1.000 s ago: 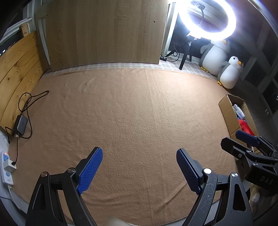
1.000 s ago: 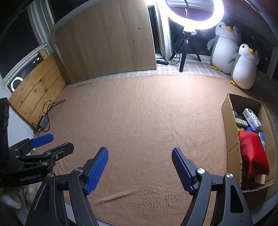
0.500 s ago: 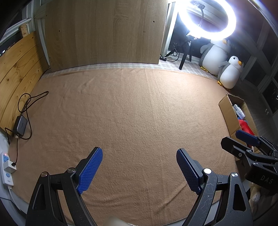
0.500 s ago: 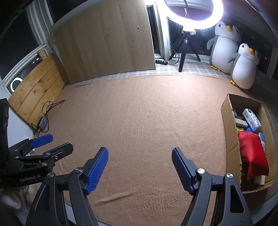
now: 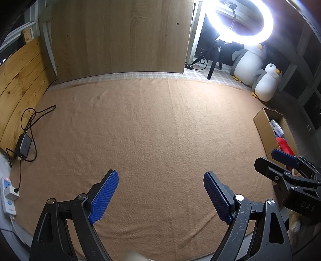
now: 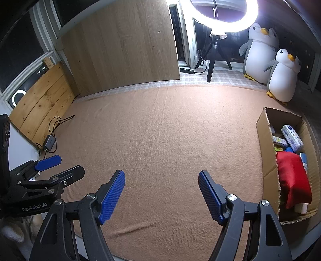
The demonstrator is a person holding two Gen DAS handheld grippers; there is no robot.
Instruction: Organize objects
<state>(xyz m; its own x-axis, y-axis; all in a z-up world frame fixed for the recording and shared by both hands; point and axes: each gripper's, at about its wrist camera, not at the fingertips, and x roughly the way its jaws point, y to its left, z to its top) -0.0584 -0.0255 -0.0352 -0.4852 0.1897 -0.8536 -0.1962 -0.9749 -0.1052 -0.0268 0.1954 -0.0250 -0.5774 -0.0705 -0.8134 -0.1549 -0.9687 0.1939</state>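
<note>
Both grippers are just hanging over a big tan blanket [image 5: 152,128] that covers the counter, angled down at it and side by side. The left gripper [image 5: 160,192] has its blue fingers [image 5: 104,194] spread wide with nothing but blanket between them, so it's released and empty. Same deal with the right gripper [image 6: 161,192]: its fingers [image 6: 112,194] are apart, a bit less wide by the look of it, and they're gripping nothing. From the right wrist view you can see the left gripper poking in at the lower left edge, and from the left wrist view the right one shows up at the far right. The stuff being organized is all sitting in the cardboard box [image 6: 266,144] at the right edge of the blanket, well apart from the fingers: a red pouch [image 6: 293,176] on top near the front, a white and blue packet [image 6: 292,137] toward the back, plus a few smaller bits I can't really make out. Behind the blanket there's a wooden board [image 6: 124,48] leaning upright, a lit ring light [image 6: 222,18] on a tripod, and two plush penguins [image 6: 270,62] next to each other in the back right corner. Over on the left there's a power adapter [image 5: 24,145] with a looped black cable, and a power strip [image 5: 8,192] near the edge.
</note>
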